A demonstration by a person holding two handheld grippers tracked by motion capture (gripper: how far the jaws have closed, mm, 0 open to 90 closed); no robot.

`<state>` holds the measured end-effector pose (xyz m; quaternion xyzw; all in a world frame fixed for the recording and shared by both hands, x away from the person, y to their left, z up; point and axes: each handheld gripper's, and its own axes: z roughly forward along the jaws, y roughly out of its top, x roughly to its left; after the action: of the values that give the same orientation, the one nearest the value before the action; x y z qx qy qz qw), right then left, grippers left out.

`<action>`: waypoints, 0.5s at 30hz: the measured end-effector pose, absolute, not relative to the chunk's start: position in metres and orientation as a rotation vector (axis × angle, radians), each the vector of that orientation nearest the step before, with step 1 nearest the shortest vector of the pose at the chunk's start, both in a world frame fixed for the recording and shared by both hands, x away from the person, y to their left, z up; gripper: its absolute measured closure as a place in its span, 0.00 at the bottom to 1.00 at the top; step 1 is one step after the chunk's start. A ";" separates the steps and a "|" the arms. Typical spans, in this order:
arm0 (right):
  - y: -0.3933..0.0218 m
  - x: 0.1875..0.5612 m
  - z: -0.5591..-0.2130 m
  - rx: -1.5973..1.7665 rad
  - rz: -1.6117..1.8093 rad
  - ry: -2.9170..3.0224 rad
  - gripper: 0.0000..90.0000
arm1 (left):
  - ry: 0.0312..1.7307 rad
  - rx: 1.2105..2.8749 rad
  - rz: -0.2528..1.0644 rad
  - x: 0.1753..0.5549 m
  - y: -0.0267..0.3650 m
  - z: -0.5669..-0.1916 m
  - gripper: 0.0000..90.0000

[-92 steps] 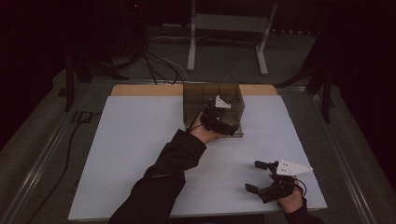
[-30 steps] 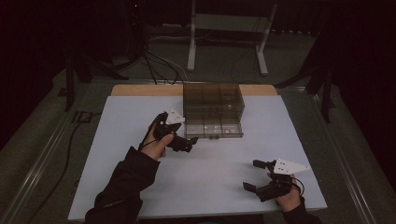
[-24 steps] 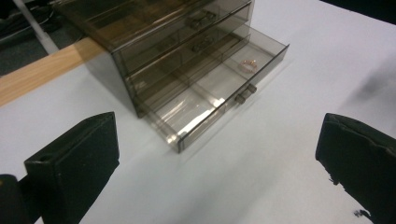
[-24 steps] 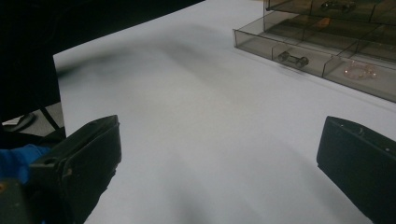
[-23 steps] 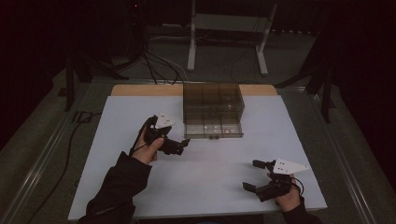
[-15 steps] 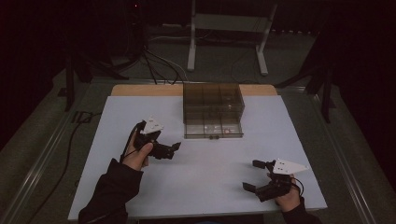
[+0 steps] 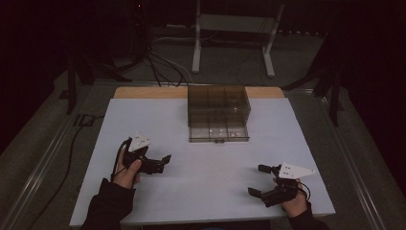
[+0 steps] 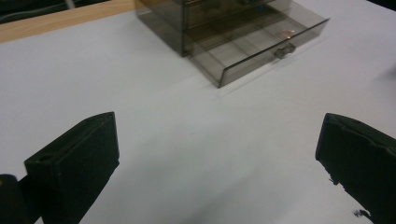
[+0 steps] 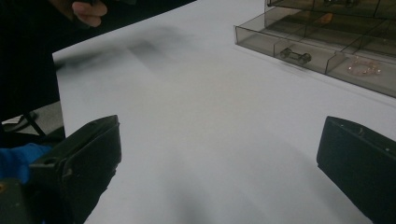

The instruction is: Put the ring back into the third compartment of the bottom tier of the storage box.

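**Both grippers empty over a white table, drawer box standing open**

Jaws of the left gripper [image 7: 160, 163] are spread wide with nothing between them, as the left gripper view shows; it sits at the left of the white table [image 7: 143, 120], well apart from the box. Jaws of the right gripper [image 7: 261, 181] are likewise spread wide and empty, near the table's front right corner. A smoky transparent drawer box [image 7: 218, 106] stands toward the table's far edge, between the two hands. Its bottom drawer [image 7: 219, 133] is pulled out toward the person. A small pinkish item [image 9: 363, 66] lies in one drawer compartment, beside the drawer handle [image 9: 293, 55].
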<state>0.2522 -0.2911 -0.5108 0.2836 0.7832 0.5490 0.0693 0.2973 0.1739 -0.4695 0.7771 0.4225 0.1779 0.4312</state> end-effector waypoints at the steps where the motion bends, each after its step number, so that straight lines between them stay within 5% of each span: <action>1: -0.291 0.252 -0.511 0.854 1.653 2.358 0.00 | 1.054 1.935 0.448 0.295 0.175 -0.472 0.01; 15: -0.291 0.252 -0.510 0.852 1.652 2.362 0.00 | 1.065 1.921 0.460 0.254 0.195 -0.493 0.01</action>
<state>0.2517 -0.2908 -0.5105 0.2829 0.7839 0.5485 0.0678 0.2537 0.1946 -0.4929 0.7714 0.4277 0.1845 0.4337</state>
